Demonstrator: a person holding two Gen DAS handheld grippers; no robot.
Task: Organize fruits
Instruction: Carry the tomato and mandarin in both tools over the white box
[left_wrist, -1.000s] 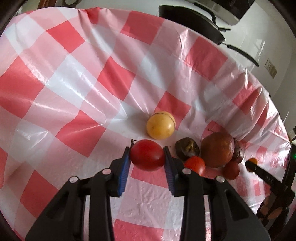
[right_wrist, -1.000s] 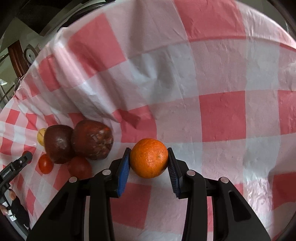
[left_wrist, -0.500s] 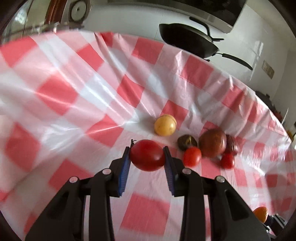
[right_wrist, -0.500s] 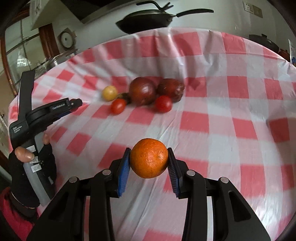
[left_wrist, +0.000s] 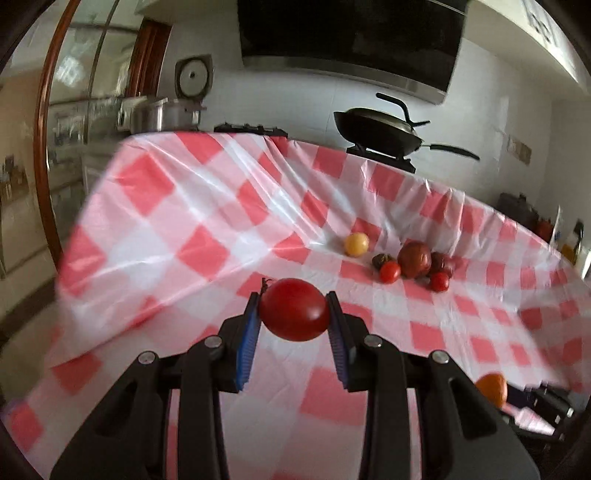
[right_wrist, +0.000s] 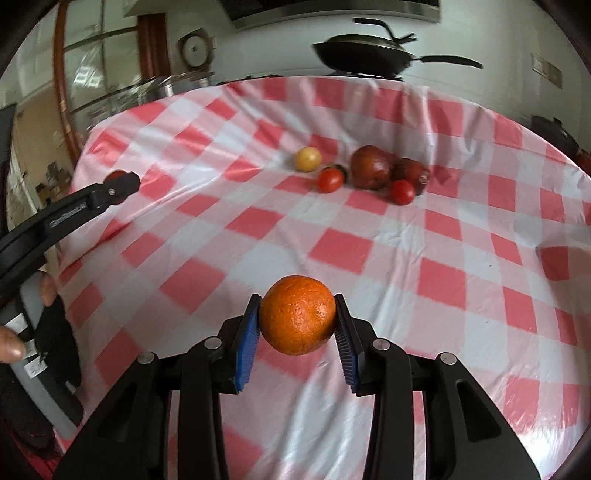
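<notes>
Two tools (left_wrist: 293, 319) (right_wrist: 297, 325), one tomato (left_wrist: 293, 309), one orange (right_wrist: 297, 320)

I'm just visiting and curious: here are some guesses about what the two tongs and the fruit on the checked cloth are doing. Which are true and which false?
1. The left tongs grip a red tomato. True.
2. The right tongs are empty. False: they clamp an orange.
3. A yellow fruit lies at the left end of the fruit cluster. True.
4. The fruit rests in a bowl. False: it lies directly on the checked tablecloth.
5. A black pan sits beyond the table. True.
</notes>
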